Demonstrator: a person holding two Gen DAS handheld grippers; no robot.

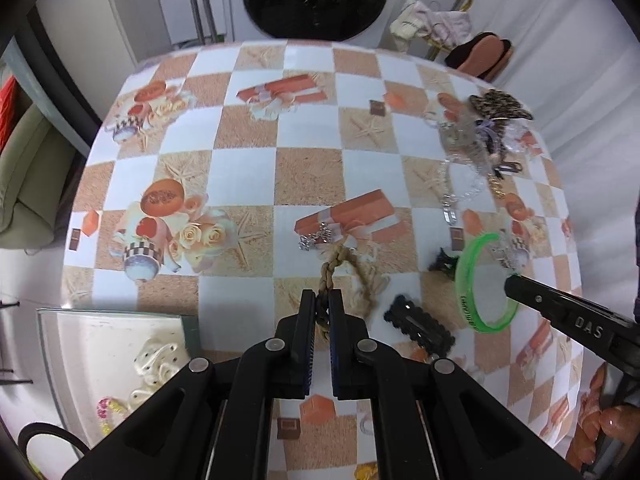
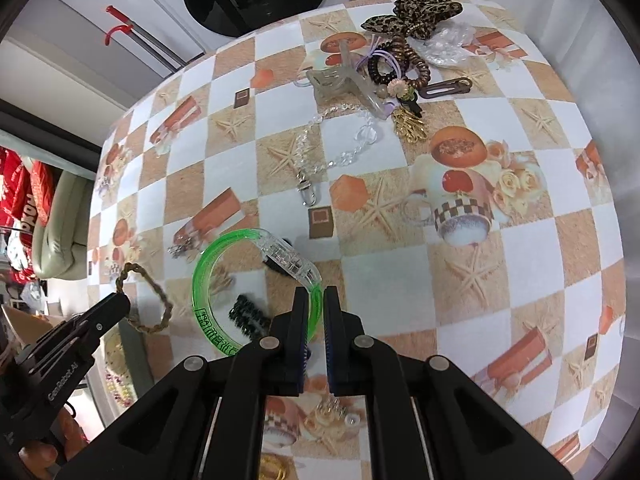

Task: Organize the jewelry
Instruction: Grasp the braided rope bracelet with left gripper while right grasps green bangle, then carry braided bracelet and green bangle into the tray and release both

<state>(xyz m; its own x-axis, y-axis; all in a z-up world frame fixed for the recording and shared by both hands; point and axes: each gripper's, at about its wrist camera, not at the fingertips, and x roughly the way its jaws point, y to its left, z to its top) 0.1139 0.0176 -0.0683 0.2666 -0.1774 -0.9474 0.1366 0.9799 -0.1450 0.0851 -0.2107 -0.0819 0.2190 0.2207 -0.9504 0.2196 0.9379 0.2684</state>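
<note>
My left gripper [image 1: 322, 300] is shut on a tan braided rope bracelet [image 1: 362, 276], whose loop trails over the checked tablecloth; it also shows in the right wrist view [image 2: 154, 300]. My right gripper [image 2: 316, 298] is shut on a green translucent bangle [image 2: 212, 280] with a clear section, held tilted above the table; it also shows in the left wrist view [image 1: 474, 284]. A black sparkly hair clip [image 1: 418, 322] lies between the two. A small silver chain [image 1: 316, 238] lies just beyond the rope bracelet.
A pile of hair ties, a leopard bow [image 2: 416, 14], a clear claw clip [image 2: 340, 80] and a crystal bead chain [image 2: 340, 144] sits at the far right of the table. A glass tray [image 1: 116, 314] with pearl and bead pieces stands at the near left edge.
</note>
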